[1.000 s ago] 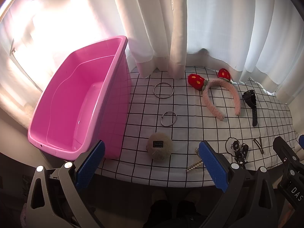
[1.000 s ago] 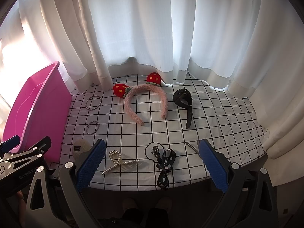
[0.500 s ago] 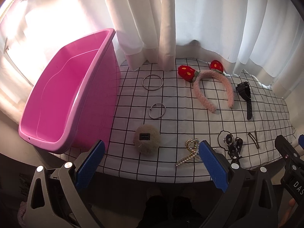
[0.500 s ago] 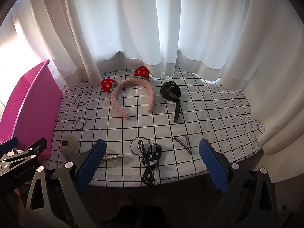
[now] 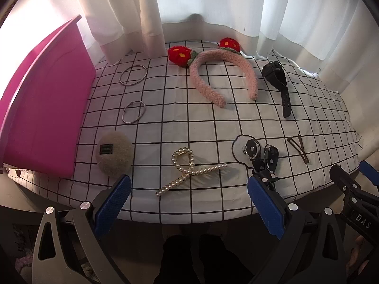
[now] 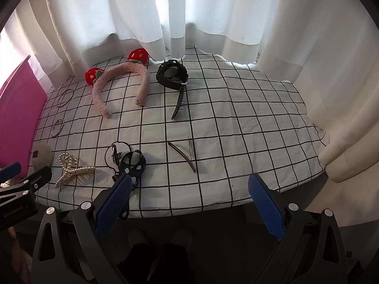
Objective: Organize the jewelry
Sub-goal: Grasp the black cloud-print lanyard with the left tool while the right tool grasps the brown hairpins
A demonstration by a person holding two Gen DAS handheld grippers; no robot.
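Jewelry and hair pieces lie spread across a counter (image 5: 189,127) draped in a black-gridded white cloth, white curtains (image 6: 180,11) hanging behind it. The left claw (image 5: 187,189) hovers over the near edge with its blue-padded fingers spread wide and empty; a pearl hair clip (image 5: 189,168) lies on the cloth just ahead, between the two fingertips. A round beige puff (image 5: 115,153) sits just beyond the left fingertip, close beside the wall of a pink bin (image 5: 45,108) at the counter's left end. Two silver bangles (image 5: 133,75) lie further back near the bin, apart from each other. A pink strawberry headband (image 5: 222,71) and a black watch (image 5: 276,75) rest near the curtains. The right claw (image 6: 189,184) is likewise spread and holds nothing; a black polka-dot bow (image 6: 132,163) lies just past its left fingertip, possibly clipped to a thin black loop, though that is hard to make out. A pair of brown hairpins (image 6: 182,155) lies ahead between its fingers.
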